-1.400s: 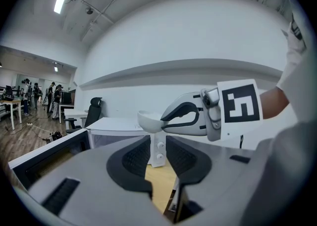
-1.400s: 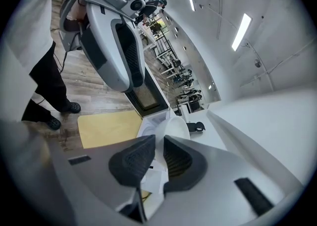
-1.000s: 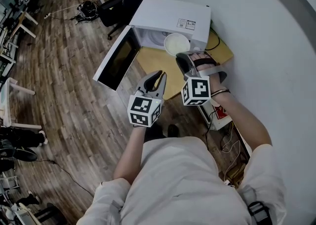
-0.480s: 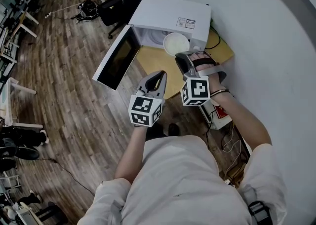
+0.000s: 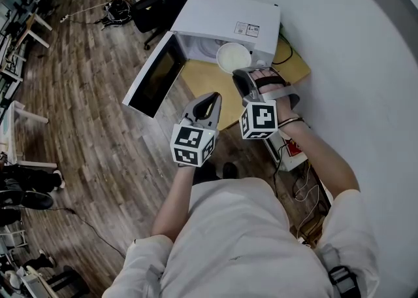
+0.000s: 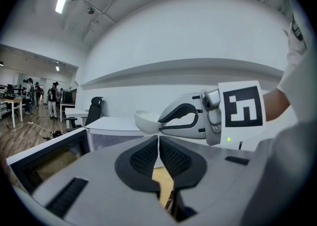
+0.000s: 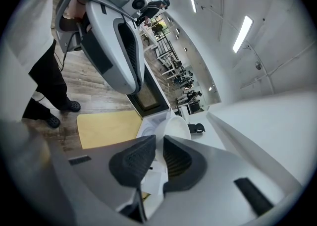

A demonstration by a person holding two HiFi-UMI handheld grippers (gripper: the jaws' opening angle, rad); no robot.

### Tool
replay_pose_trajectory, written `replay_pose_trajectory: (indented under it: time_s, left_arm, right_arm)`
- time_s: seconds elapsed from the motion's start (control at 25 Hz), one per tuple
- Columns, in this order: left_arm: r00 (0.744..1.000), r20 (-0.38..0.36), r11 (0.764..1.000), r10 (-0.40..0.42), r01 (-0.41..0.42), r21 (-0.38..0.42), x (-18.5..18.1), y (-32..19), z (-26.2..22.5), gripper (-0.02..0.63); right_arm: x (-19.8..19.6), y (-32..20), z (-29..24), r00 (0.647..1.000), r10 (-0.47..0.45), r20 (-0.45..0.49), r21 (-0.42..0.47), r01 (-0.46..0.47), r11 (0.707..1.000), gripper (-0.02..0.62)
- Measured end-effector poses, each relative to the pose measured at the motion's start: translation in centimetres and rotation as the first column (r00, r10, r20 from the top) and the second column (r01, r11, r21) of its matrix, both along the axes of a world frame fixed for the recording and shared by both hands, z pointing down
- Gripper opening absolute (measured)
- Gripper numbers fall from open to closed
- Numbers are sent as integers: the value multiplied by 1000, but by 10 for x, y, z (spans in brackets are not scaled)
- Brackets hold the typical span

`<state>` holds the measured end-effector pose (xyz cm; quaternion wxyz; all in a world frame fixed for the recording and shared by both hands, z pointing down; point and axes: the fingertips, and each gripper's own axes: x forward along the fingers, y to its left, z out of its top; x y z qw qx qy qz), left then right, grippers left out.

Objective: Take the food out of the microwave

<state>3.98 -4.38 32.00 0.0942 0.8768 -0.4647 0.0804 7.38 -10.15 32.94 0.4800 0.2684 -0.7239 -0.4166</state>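
Observation:
A white microwave (image 5: pixel 225 25) stands on a small wooden table (image 5: pixel 202 87) with its door (image 5: pixel 155 76) swung wide to the left. Just in front of its opening hangs a white bowl (image 5: pixel 233 57). My right gripper (image 5: pixel 239 76) is shut on the bowl's near rim; in the right gripper view the rim (image 7: pixel 176 128) sits between the pads. What the bowl holds is hidden. My left gripper (image 5: pixel 213 99) hovers lower left of the bowl, over the table's front edge, shut and empty. From the left gripper view the bowl (image 6: pixel 146 121) appears just beyond its closed tips (image 6: pixel 158 138).
The white wall runs close along the right. A red box (image 5: pixel 290 149) and cables lie on the wood floor by the table's right side. A black office chair (image 5: pixel 166 2) stands behind the microwave. Desks and people are far off at the left.
The left gripper's jaws have closed from a small gap to touching. Both hands and the bowl stay where they were.

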Motion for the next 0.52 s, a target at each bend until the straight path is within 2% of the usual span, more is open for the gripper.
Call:
replay_pose_trajectory:
  time_s: [0.52]
  left_arm:
    - [1000,-2,1000,6,-6,0,0,-2,1,14]
  right_arm:
    - [0,-3,0,1000,5,-4,5,-5,1000,48]
